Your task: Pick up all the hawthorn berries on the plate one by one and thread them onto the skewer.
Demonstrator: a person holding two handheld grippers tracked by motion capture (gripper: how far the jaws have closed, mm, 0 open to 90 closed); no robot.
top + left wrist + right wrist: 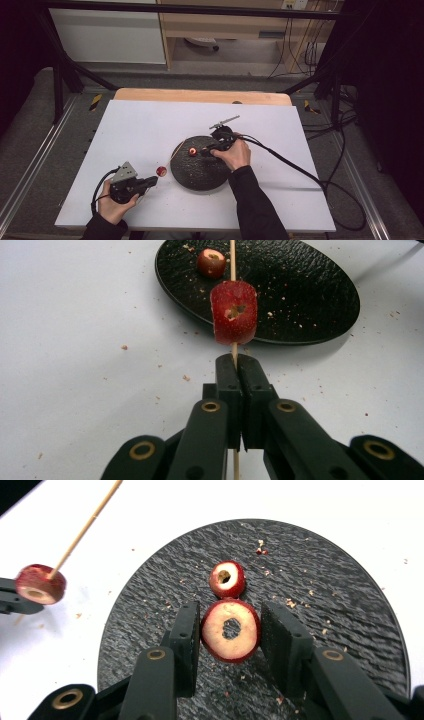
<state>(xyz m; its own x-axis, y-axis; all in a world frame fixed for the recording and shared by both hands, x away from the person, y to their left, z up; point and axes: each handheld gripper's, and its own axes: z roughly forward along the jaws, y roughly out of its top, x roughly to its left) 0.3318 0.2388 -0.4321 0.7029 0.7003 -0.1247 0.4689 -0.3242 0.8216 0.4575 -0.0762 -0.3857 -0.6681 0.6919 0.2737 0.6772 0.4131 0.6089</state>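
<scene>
With the left gripper clamped on the skewer, we should align the fruit ring, pinched in our right gripper above the black plate, hole-first onto its tip.

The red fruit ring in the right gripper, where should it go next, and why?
Probably carry the fruit ring, clamped in the right gripper, off the black plate toward the skewer's free tip and line up its cored hole. The left gripper is shut on the wooden skewer, which already carries one threaded fruit piece, so this ring looks like the next one to thread.
</scene>
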